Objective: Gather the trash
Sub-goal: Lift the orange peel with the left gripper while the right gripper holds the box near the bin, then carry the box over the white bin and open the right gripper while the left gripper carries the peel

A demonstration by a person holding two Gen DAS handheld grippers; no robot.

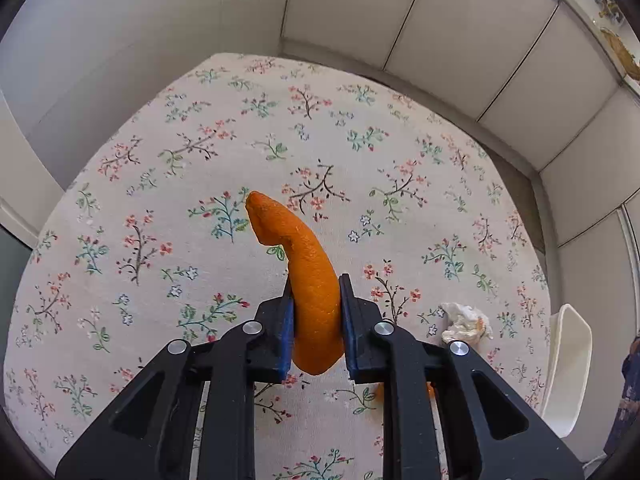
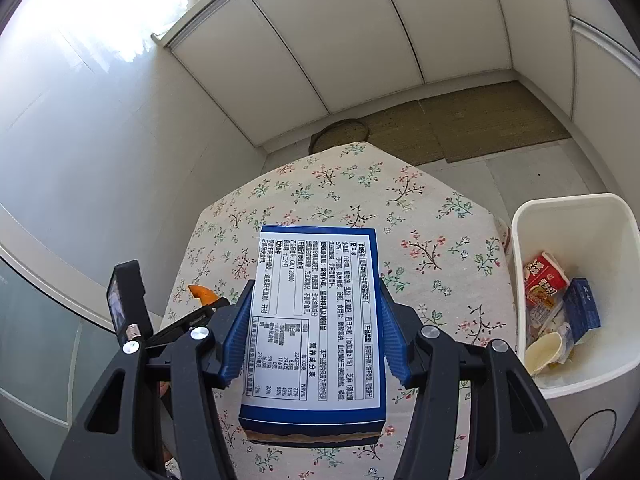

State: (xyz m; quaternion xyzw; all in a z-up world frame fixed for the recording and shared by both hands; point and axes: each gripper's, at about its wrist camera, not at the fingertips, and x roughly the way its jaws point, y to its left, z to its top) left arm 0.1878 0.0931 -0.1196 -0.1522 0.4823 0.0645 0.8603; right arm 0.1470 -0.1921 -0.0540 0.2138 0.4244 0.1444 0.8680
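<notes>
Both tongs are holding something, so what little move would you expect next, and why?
Probably the right tongs swing right to carry the blue box over the white bin. The box is already clamped, and the bin stands open beside the table, already holding rubbish.

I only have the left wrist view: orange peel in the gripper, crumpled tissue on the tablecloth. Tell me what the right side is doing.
Observer: The right gripper is shut on a blue box, its printed label facing up, held above the floral tablecloth.
Operator: Report where the bin is.
Observer: A white bin stands off the table's right edge, to the right of the box.
Operator: Say what is in it.
Observer: It already holds a red carton, a dark blue box and a cream cup.
Operator: Confirm my gripper shows there.
Observer: Yes, the left gripper appears lower left with the orange peel tip sticking out.
</notes>
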